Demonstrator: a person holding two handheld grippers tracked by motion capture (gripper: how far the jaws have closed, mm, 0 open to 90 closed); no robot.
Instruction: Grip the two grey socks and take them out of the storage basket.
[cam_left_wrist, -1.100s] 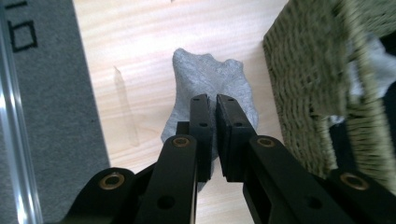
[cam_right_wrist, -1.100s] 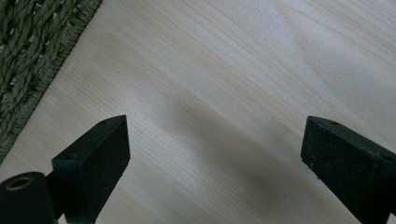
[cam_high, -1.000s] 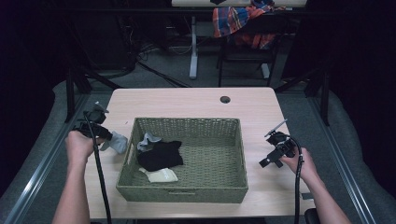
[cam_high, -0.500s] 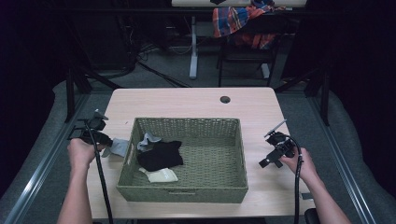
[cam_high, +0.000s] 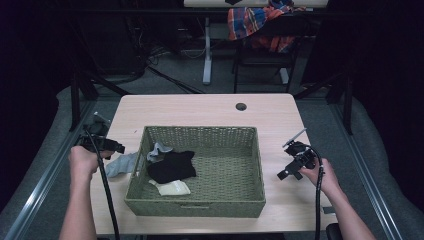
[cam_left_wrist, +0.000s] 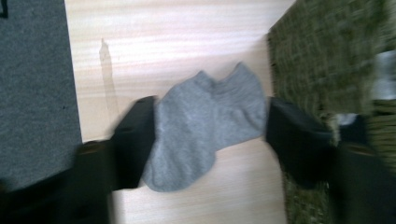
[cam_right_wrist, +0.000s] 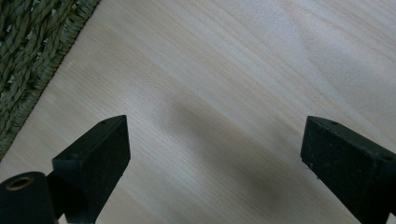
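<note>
One grey sock (cam_left_wrist: 205, 126) has just been released on the table (cam_high: 200, 107) as the left gripper (cam_high: 102, 145) opened, beside the wicker basket (cam_high: 200, 205). The right gripper (cam_high: 295, 165) is held wide open and empty. The sock could be dragged along if snagged by a lifting jaw.

The person's left hand (cam_high: 82, 160) is gripping the left gripper (cam_high: 100, 142) at the near left of the high view, with the forearm rising from the bottom edge and the cable trailing back along it. In the left gripper view its jaws have just been opening and are standing apart, pressing on nothing. The right hand (cam_high: 327, 175) is holding the right gripper (cam_high: 290, 167) at the right side, its forearm angling in from the lower right corner. In the right gripper view those jaws are standing wide apart.
</note>
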